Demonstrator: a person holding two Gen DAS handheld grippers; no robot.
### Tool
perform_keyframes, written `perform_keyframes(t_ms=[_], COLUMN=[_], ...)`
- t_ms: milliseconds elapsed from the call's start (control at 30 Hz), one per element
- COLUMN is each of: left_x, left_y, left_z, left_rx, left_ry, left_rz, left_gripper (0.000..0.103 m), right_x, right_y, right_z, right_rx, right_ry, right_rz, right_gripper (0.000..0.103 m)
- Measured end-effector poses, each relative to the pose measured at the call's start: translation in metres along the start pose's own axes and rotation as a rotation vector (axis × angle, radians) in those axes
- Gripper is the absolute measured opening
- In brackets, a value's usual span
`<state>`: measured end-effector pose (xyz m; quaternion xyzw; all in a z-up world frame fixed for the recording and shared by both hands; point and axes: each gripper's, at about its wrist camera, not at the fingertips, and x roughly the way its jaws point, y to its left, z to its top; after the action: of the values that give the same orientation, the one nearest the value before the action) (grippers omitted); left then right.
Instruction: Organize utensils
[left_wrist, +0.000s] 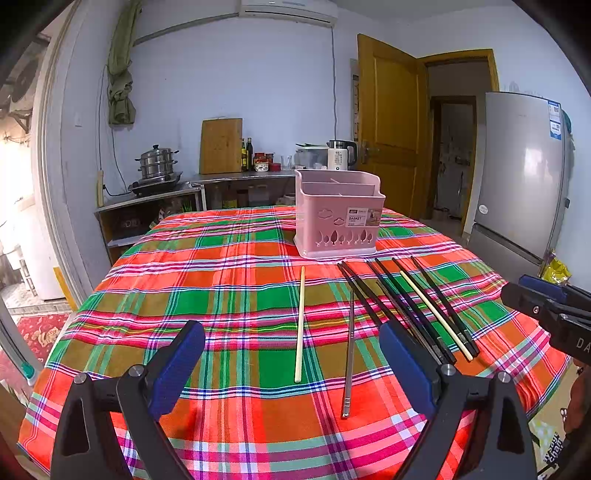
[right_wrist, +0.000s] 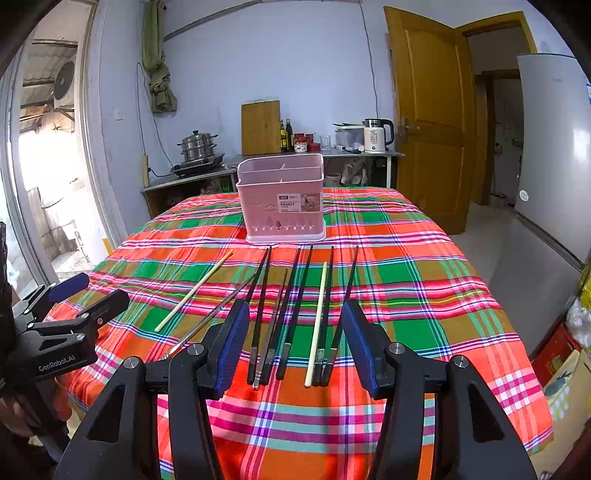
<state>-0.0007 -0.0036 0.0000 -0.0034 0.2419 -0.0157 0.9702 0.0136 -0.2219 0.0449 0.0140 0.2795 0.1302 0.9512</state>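
Note:
A pink utensil basket (left_wrist: 338, 216) (right_wrist: 282, 201) stands upright on the plaid tablecloth (left_wrist: 221, 280) (right_wrist: 406, 280), with empty compartments showing. Several black chopsticks (left_wrist: 410, 306) (right_wrist: 291, 306) lie side by side in front of it, with a cream chopstick (left_wrist: 436, 315) (right_wrist: 318, 325) among them. Another cream chopstick (left_wrist: 300, 325) (right_wrist: 194, 291) and a metal chopstick (left_wrist: 349, 354) (right_wrist: 214, 314) lie apart to the left. My left gripper (left_wrist: 291, 369) is open and empty above the table's near edge. My right gripper (right_wrist: 295, 343) is open and empty, its fingers either side of the black chopsticks' near ends.
Behind the table a counter (left_wrist: 236, 179) holds a steamer pot (left_wrist: 157, 162), a cutting board (left_wrist: 221, 146), bottles and a kettle (left_wrist: 341, 155). A yellow door (left_wrist: 391, 125) and a fridge (left_wrist: 521, 173) stand at the right. The table edge drops off on both sides.

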Motion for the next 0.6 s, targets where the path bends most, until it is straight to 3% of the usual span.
perform_keyframes(t_ms=[600], left_x=[-0.0019], left_y=[-0.0019], left_z=[0.0016], left_rx=[0.002], left_ry=[0.003], left_rz=[-0.007], left_gripper=[0.096], right_x=[0.0003], right_y=[0.0001], right_z=[-0.0003], right_rx=[0.003], right_ry=[-0.002], right_rz=[0.003], right_gripper=[0.053])
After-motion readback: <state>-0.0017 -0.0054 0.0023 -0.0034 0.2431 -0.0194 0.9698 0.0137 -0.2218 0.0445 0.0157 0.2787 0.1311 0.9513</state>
